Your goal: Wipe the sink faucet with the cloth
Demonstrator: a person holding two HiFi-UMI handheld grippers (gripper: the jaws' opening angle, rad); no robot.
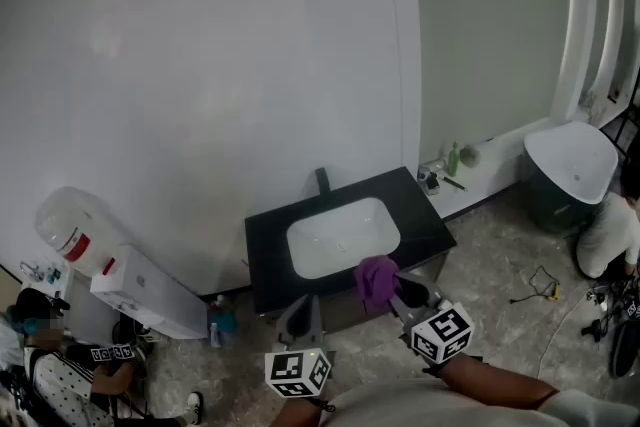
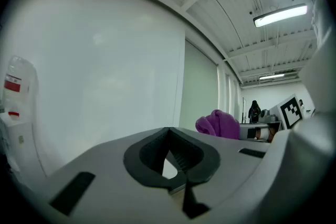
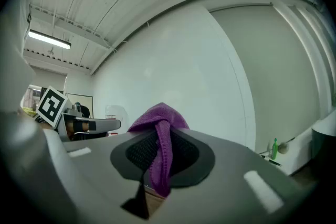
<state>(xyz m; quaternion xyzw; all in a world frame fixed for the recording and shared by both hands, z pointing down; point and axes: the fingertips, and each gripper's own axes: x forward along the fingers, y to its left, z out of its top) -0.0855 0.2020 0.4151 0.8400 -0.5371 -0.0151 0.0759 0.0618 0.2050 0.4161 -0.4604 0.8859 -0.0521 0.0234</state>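
A black faucet (image 1: 322, 180) stands at the back of a white basin (image 1: 342, 237) set in a black counter (image 1: 270, 255). Both grippers are raised in front of the counter's near edge, pointing at the wall. My right gripper (image 1: 388, 283) is shut on a purple cloth (image 1: 375, 277), which bunches above its jaws and hangs down between them (image 3: 160, 165). My left gripper (image 1: 303, 303) sits to its left, shut with nothing in it (image 2: 169, 157). The left gripper view also catches the cloth (image 2: 218, 123) off to the right. Neither gripper touches the faucet.
A water dispenser (image 1: 130, 290) with a big bottle (image 1: 68, 230) stands left of the counter, and a person (image 1: 60, 365) sits beside it. A green bottle (image 1: 453, 158) stands on a low ledge at right. Further right are a white tub on a dark base (image 1: 570, 177), another person (image 1: 610, 235) and floor cables (image 1: 540, 285).
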